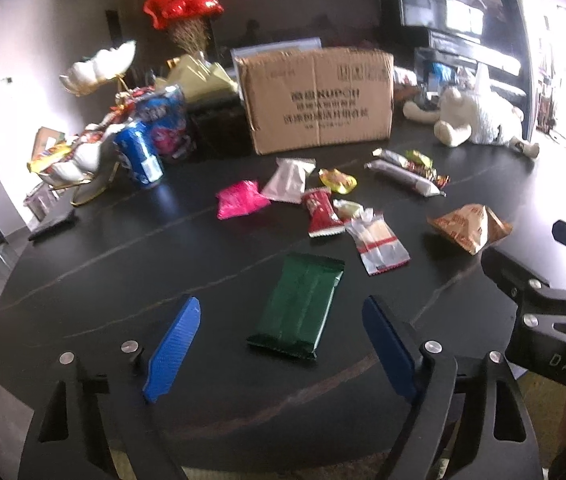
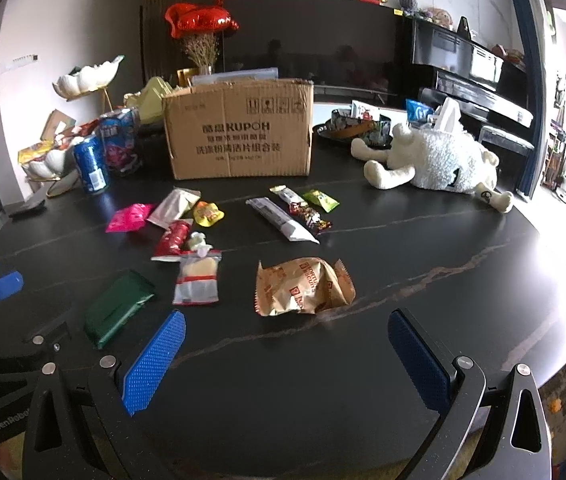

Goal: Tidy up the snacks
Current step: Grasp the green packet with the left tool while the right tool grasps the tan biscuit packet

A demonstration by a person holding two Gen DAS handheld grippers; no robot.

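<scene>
Hovering with jaws spread wide and empty, left gripper point(image 1: 281, 344) frames the green packet point(image 1: 298, 306) lying flat on the desk point(image 1: 123, 280), right gripper point(image 2: 283, 364) faces the tan biscuit bag point(image 2: 303, 286); both look light, crinkly, slippery, so pinch across the short sides.
</scene>
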